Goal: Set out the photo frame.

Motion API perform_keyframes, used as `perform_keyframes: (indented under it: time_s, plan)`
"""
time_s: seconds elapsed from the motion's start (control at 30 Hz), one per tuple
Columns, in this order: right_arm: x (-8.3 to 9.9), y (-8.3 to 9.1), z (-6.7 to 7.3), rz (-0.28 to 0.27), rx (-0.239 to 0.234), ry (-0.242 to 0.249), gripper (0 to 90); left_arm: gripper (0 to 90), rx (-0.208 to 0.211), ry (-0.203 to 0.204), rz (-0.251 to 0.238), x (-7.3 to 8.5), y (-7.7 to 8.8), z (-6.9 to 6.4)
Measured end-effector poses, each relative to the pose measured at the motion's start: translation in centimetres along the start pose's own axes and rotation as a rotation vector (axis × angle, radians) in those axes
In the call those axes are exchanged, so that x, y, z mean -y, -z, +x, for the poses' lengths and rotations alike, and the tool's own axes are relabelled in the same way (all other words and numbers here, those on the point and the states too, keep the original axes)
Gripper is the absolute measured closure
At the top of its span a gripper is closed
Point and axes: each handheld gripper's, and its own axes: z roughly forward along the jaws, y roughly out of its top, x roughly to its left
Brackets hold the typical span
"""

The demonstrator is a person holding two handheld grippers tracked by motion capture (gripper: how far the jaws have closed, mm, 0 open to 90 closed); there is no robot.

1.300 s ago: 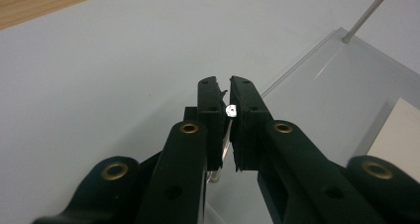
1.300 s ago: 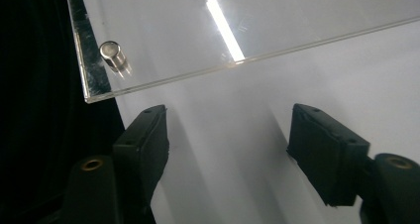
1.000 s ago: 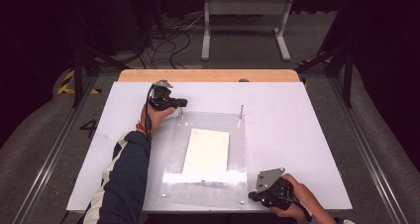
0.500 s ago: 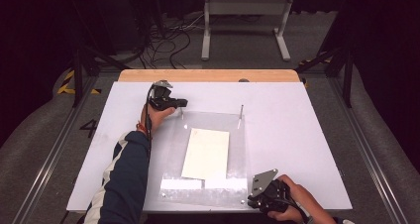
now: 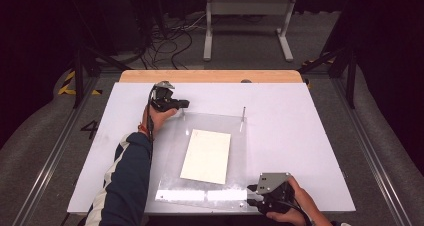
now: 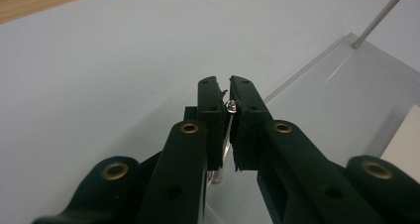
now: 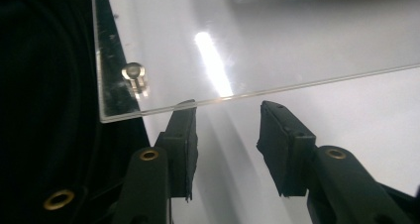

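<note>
Left gripper (image 6: 228, 87) clamps a pin (image 6: 230, 106) at the sheet's (image 5: 170, 146) far corner; right gripper (image 7: 227, 116), jaws just opening, empty, faces its near edge, paper (image 5: 206, 156) beyond.

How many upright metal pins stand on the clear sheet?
2 show clearly: one pin at the far-left corner, clamped in the left tool, and one pin at the far-right corner. Near corners may hide more.
</note>
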Motion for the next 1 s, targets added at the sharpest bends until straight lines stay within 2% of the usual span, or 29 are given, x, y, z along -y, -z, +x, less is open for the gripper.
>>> perform_keyframes:
  time_s: [0.07, 0.13, 0.17, 0.23, 0.27, 0.3, 0.33, 0.37, 0.4, 0.43, 0.47, 0.5, 0.53, 0.57, 0.7, 0.73, 0.83, 0.9, 0.93, 1.0]
  plan:
    - [0.0, 0.1, -0.1, -0.049, 0.051, -0.012, 52.2, 84.7, -0.003, 0.01, -0.003, 0.0, 0.0, -0.1]
    - [0.1, 0.2, 0.0, -0.1, 0.078, -0.007, 50.4, 84.7, 0.0, 0.021, -0.007, 0.1, 0.0, -0.2]
    - [0.0, 0.3, 0.1, -0.113, 0.083, 0.001, 50.8, 84.5, -0.006, 0.012, -0.005, 0.1, -0.1, -0.3]
    - [-0.2, 0.0, 0.6, -0.063, 0.117, 0.058, 53.3, 84.5, -0.012, 0.005, -0.004, 0.1, 0.0, -0.3]
    - [-0.2, -0.2, 0.7, -0.041, 0.119, 0.07, 53.2, 84.5, -0.022, 0.006, -0.002, 0.1, 0.0, -0.3]
    - [0.0, -0.5, 0.7, -0.017, 0.084, 0.059, 49.6, 84.7, -0.034, 0.012, -0.001, 0.1, -0.1, -0.5]
    - [0.1, -0.8, 0.8, 0.032, 0.068, 0.059, 47.3, 84.9, -0.032, 0.024, 0.005, 0.0, -0.1, -0.5]
    - [0.1, -1.0, 0.9, 0.047, 0.059, 0.066, 48.3, 85.0, -0.04, 0.025, 0.008, -0.1, -0.1, -0.5]
    - [0.1, -1.0, 1.0, 0.039, 0.048, 0.067, 46.2, 85.1, -0.045, 0.011, 0.009, -0.1, -0.2, -0.6]
    - [0.0, -0.9, 1.0, 0.042, 0.039, 0.072, 46.0, 85.1, -0.039, 0.023, 0.007, -0.1, -0.2, -0.5]
    - [-0.1, -0.9, 1.1, 0.051, 0.038, 0.078, 44.5, 85.1, -0.04, 0.018, 0.009, -0.1, -0.2, -0.5]
    - [-0.2, -1.0, 1.2, 0.058, 0.03, 0.087, 43.8, 85.0, -0.036, -0.001, 0.013, -0.1, -0.2, -0.5]
    - [-0.2, -1.0, 1.2, 0.058, 0.03, 0.087, 43.8, 85.0, -0.036, -0.001, 0.013, -0.1, -0.2, -0.5]
    - [-0.3, -1.2, 1.3, 0.05, 0.054, 0.086, 39.9, 84.9, -0.028, 0.007, 0.014, -0.1, -0.1, -0.4]
    - [-0.4, -1.4, 1.3, 0.043, 0.076, 0.094, 36.6, 85.1, -0.037, -0.006, 0.013, -0.1, -0.1, -0.4]
    - [-0.4, -1.5, 1.4, 0.043, 0.08, 0.095, 36.1, 85.1, -0.028, 0.019, 0.006, 0.0, -0.2, -0.4]
    - [-0.5, -1.6, 1.6, 0.016, 0.102, 0.093, 33.9, 85.0, -0.032, 0.007, 0.01, -0.1, -0.2, -0.4]
    - [-0.5, -1.6, 1.4, -0.022, 0.12, 0.077, 35.8, 85.0, -0.028, 0.012, 0.004, 0.0, -0.2, -0.4]
    - [-0.5, -1.6, 1.4, -0.03, 0.141, 0.09, 37.0, 84.9, -0.03, 0.015, 0.004, 0.0, -0.2, -0.4]
    - [-0.5, -1.5, 1.5, -0.083, 0.16, 0.094, 41.1, 85.1, -0.033, 0.015, 0.005, 0.0, -0.2, -0.3]
